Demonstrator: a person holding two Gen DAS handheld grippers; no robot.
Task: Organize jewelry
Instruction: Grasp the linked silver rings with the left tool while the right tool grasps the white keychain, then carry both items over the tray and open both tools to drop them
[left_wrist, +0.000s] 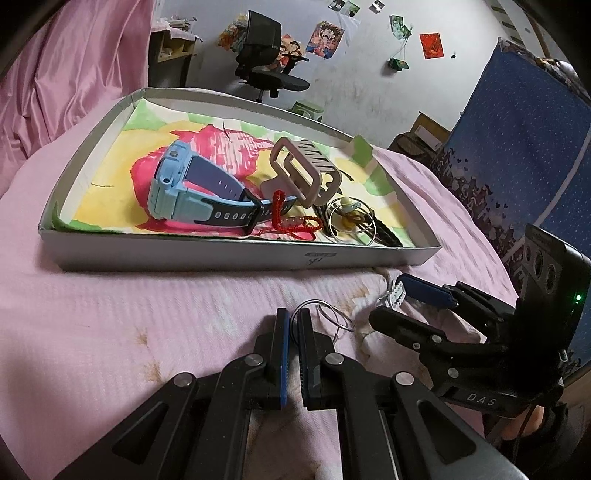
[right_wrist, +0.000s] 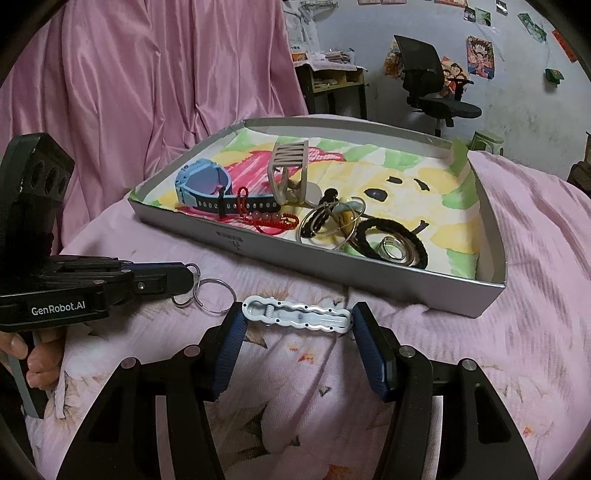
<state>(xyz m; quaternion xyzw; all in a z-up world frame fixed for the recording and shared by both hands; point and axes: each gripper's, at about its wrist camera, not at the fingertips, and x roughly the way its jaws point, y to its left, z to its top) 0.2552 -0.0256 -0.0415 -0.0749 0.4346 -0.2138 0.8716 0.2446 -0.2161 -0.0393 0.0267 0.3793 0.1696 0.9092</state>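
Linked silver rings (left_wrist: 328, 314) lie on the pink bed cover, and my left gripper (left_wrist: 294, 314) is shut on their near loop. The right wrist view shows the same rings (right_wrist: 216, 291) hanging from that left gripper (right_wrist: 189, 275). A white wavy hair clip (right_wrist: 295, 314) lies flat on the cover. My right gripper (right_wrist: 297, 315) is open, with one fingertip at each end of the clip. The grey tray (left_wrist: 236, 254) behind holds a blue watch (left_wrist: 177, 188), a beige claw clip (left_wrist: 306, 166), a red bead bracelet (left_wrist: 291, 221), silver hoops (right_wrist: 328, 225) and a black hair tie (right_wrist: 391, 240).
Pink curtain (right_wrist: 166, 74) hangs behind the bed on the left. A black office chair (right_wrist: 428, 77) and a desk (right_wrist: 332, 85) stand by the poster-covered wall. A blue patterned panel (left_wrist: 517, 155) rises at the bed's right. A hand (right_wrist: 40, 362) grips the left handle.
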